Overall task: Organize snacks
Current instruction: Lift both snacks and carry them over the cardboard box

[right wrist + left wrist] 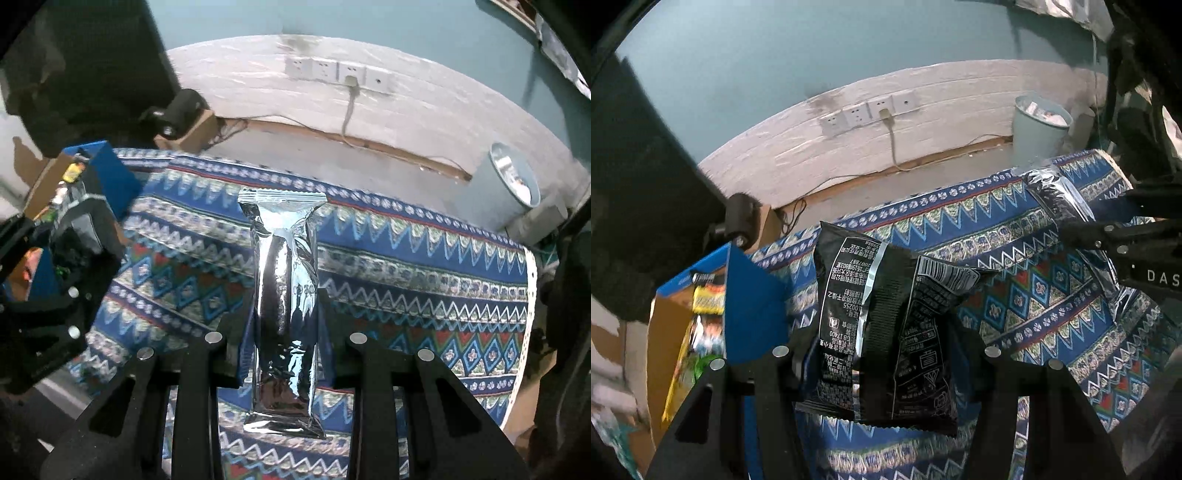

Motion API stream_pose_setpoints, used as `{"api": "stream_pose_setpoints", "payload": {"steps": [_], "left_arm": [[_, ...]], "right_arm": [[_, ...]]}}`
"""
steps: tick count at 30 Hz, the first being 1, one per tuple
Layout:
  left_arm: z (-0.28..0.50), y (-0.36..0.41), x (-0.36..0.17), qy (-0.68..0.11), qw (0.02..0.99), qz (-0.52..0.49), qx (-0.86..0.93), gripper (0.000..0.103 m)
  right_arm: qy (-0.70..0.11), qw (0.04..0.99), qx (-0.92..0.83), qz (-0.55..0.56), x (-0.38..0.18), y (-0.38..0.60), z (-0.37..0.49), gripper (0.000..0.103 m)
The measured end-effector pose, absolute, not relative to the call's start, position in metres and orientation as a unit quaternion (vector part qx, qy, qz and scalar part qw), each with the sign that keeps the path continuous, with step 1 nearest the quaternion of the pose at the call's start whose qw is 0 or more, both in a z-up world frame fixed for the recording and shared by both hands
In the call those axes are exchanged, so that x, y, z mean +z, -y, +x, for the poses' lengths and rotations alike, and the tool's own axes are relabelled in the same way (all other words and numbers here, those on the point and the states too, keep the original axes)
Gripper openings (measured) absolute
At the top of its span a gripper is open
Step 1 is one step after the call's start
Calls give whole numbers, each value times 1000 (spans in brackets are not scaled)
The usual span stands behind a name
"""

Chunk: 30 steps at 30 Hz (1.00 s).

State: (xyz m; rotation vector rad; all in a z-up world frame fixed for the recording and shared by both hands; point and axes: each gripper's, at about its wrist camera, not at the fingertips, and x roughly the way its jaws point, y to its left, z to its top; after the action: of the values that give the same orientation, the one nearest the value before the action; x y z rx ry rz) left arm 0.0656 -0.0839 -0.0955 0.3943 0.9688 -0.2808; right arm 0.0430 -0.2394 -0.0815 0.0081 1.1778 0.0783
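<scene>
Barcode and "GB 17400" on black packet (886,332) clamped in left tongs (882,354), right tongs (284,325) clamping unlabelled silver packet (284,295)

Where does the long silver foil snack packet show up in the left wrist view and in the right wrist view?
Left wrist view: the long silver foil snack packet sits at the upper right, held by the right gripper.
Right wrist view: it stands dead centre, clamped between the gripper's own fingers.
Shared landmark: the row of white wall sockets, above the blue patterned tablecloth.
</scene>
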Motion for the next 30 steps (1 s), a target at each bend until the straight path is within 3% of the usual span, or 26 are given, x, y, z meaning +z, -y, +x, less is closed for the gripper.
{"api": "stream_pose_setpoints", "payload": {"steps": [30], "left_arm": [[14, -64, -29, -418, 903, 95, -36, 58]], "right_arm": [[-502, 844, 185, -32, -5, 77, 54, 28]]}}
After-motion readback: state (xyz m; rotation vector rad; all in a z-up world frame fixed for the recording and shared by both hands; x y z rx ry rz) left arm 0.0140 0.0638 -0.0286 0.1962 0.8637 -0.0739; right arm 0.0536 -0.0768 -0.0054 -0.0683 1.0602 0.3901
